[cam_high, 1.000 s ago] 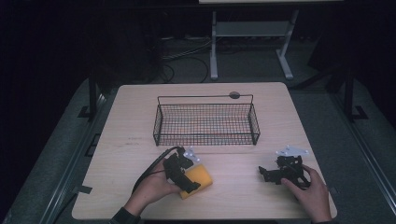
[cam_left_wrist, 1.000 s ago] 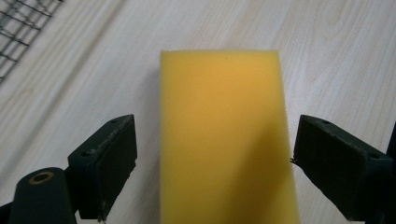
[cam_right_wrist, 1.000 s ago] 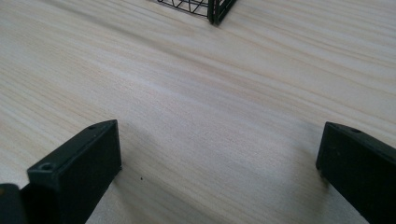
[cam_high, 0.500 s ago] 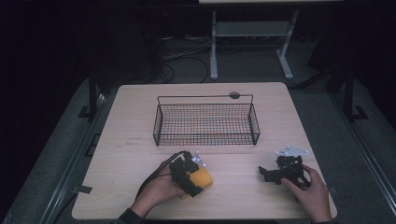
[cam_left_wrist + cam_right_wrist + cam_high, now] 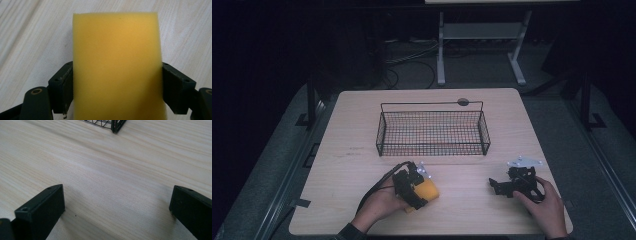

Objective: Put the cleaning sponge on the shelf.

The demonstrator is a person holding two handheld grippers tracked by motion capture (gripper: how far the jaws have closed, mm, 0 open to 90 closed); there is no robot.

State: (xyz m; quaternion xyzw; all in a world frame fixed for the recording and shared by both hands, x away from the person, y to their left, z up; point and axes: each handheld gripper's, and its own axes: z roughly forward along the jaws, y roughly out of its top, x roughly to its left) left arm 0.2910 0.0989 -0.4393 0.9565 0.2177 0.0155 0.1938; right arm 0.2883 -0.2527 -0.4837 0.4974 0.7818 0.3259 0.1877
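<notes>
Left gripper — lower centre-left of the high view, jaws just closing onto the yellow sponge, both pads touching its sides. The sponge lies on the table, just below the wire basket at mid-frame. Right gripper — lower right, jaws wide apart over bare wood, resting in the person's hand, basket corner at the top of its view.

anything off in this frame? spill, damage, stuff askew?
Nothing stands out. The yellow sponge looks intact and lies flat on the table between the jaws of the left gripper, which have just been closing on it. The wire basket stands upright and square. The right gripper is open over bare wood.
</notes>
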